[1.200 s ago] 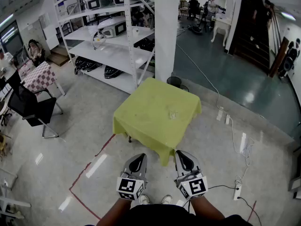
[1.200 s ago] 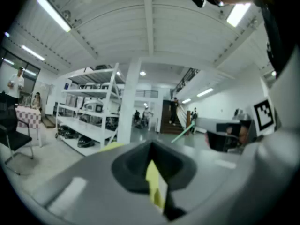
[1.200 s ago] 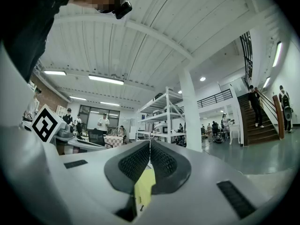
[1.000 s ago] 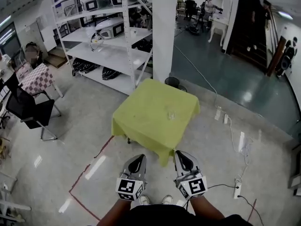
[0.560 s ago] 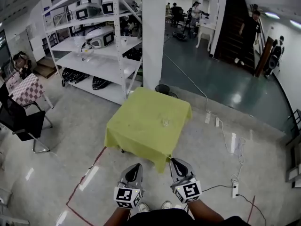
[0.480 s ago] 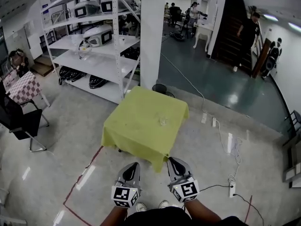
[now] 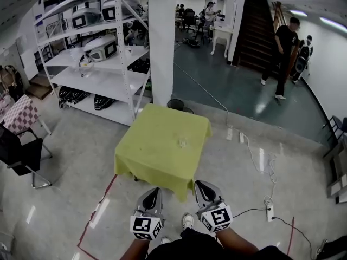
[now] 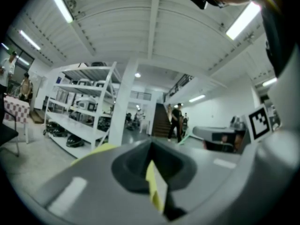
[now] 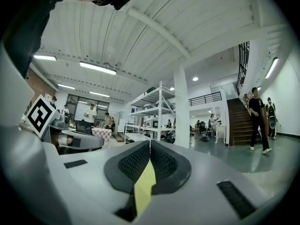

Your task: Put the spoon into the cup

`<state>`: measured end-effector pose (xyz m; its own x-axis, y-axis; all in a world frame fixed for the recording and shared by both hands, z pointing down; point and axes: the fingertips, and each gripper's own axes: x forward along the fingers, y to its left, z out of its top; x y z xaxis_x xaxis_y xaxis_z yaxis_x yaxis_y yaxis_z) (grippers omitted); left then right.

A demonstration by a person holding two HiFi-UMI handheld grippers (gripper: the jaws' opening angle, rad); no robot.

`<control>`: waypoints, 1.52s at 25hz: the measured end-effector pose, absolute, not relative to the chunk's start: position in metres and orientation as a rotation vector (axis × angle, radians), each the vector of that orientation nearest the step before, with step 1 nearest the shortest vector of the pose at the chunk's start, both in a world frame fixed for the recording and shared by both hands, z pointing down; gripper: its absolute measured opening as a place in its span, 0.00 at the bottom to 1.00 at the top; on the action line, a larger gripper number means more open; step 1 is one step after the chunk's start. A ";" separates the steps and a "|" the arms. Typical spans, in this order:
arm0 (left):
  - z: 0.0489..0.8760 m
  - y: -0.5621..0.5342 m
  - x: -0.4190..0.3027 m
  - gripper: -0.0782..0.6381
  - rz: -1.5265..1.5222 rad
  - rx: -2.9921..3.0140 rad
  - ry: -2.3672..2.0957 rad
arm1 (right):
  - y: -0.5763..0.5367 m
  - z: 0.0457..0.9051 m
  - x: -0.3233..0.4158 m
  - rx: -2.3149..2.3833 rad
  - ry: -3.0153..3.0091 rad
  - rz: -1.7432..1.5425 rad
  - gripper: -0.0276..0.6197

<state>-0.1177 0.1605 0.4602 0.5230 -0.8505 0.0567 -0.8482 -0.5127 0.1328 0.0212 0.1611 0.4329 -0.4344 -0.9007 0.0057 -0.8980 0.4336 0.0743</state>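
A small table under a yellow cloth (image 7: 157, 150) stands ahead of me in the head view. On it sits a small clear cup (image 7: 182, 142); the spoon is too small to make out from here. My left gripper (image 7: 153, 192) and right gripper (image 7: 201, 187) are held low near my body, short of the table's front edge, both shut with nothing in them. In the left gripper view the left gripper (image 8: 151, 144) has its jaws pressed together, pointing up at the room. The right gripper (image 9: 150, 144) shows the same in the right gripper view.
A white pillar (image 7: 161, 42) and white shelving (image 7: 92, 64) with machines stand behind the table. A dark bin (image 7: 175, 104) sits at its far edge, a black chair (image 7: 19, 153) at left. Cables and a power strip (image 7: 269, 213) lie at right. A person (image 7: 283, 53) walks near the stairs.
The head view has lifted and shifted, so the table sits a little more to the left. The person in black has come down off the stairs. Both grippers stay shut near my body.
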 end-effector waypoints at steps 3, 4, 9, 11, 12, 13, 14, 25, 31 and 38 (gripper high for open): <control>0.463 0.145 -0.115 0.12 -0.006 2.610 -1.464 | 0.145 0.430 0.024 1.652 -2.632 -0.102 0.06; 0.464 0.139 -0.114 0.12 0.001 2.608 -1.463 | 0.139 0.430 0.026 1.652 -2.636 -0.102 0.06; 0.454 0.102 -0.101 0.12 0.004 2.599 -1.476 | 0.098 0.425 0.039 1.641 -2.669 -0.103 0.06; 0.447 0.083 -0.095 0.12 -0.006 2.605 -1.494 | 0.079 0.422 0.045 1.632 -2.685 -0.109 0.06; 0.444 0.073 -0.092 0.12 -0.007 2.610 -1.500 | 0.070 0.421 0.048 1.626 -2.691 -0.111 0.06; 0.442 0.065 -0.088 0.12 -0.004 2.614 -1.505 | 0.061 0.421 0.052 1.620 -2.697 -0.111 0.06; 0.442 0.057 -0.085 0.12 0.003 2.615 -1.509 | 0.053 0.421 0.055 1.614 -2.702 -0.110 0.06; 0.460 -0.006 -0.037 0.12 0.084 2.576 -1.538 | -0.019 0.434 0.098 1.566 -2.756 -0.036 0.06; 0.465 -0.027 -0.024 0.12 0.121 2.545 -1.588 | -0.051 0.433 0.108 1.509 -2.802 -0.039 0.06; 0.471 -0.048 -0.024 0.12 0.155 2.510 -1.605 | -0.082 0.422 0.114 1.474 -2.805 -0.126 0.06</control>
<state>-0.0241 -0.0476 0.4712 0.4191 -0.8916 0.1715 -0.9079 -0.4120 0.0772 0.1141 -0.0824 0.4222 -0.5676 -0.8209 -0.0634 -0.8233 0.5649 0.0561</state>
